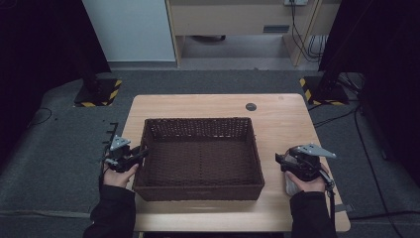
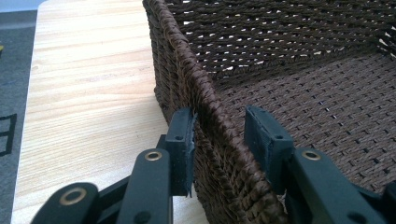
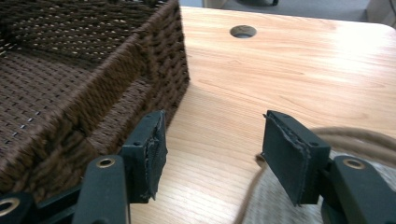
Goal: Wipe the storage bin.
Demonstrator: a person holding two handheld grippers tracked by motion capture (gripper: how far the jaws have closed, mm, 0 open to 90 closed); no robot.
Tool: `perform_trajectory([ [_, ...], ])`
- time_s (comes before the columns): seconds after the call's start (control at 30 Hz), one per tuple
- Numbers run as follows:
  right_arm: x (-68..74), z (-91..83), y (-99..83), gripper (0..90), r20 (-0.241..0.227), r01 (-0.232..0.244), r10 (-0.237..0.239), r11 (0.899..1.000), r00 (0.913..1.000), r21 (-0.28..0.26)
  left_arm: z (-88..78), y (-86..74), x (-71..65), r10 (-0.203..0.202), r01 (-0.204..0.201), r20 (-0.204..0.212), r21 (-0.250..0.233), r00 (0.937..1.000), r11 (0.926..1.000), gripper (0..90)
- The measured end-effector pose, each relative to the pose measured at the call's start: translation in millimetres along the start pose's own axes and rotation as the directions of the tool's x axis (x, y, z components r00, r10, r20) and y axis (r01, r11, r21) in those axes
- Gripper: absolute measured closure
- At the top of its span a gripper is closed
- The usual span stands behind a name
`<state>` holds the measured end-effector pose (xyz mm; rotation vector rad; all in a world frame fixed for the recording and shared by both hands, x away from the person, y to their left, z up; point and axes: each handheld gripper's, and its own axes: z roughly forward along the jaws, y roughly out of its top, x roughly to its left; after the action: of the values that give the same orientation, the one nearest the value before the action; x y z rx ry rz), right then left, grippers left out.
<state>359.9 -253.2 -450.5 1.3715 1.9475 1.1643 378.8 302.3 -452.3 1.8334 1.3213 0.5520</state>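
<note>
High view: wicker basket [image 1: 200, 158] sits mid-frame on the surface [image 1: 282, 124]; left gripper [image 1: 130, 157] at its left wall, right gripper [image 1: 293, 163] well apart at lower right. Left gripper view: jaws straddle the rim, left pad touching, right pad clear, so not pinching. Any tug now could tilt the basket. Right gripper view: jaws spread, empty, over a pale cloth [image 3: 299, 205] the high view barely shows.

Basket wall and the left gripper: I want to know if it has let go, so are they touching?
Touching. In the left gripper view one pad lies against the outside of the basket wall, while the other pad stands off it inside.
</note>
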Motion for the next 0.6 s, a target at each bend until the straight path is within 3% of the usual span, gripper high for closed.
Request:
perform_trajectory([
  [0.23,-2.4,-11.7,-10.4,37.6,0.034,0.004,-0.004,1.000,0.9994,0.002,0.0,0.6,0.7,-0.012,0.012,-0.007,0.014,0.9999,0.9998,58.7],
  [0.37,-8.4,-15.6,-12.6,34.7,0.058,-0.012,0.012,1.000,0.9983,-0.007,-0.1,0.5,-0.1,0.002,-0.002,-0.003,0.012,1.0000,0.9999,59.8],
  [0.6,-20.3,-10.5,-14.2,28.9,0.129,-0.006,0.005,1.000,0.9916,0.006,0.3,-0.4,0.3,-0.009,0.009,0.010,0.002,0.9999,1.0000,61.2],
])
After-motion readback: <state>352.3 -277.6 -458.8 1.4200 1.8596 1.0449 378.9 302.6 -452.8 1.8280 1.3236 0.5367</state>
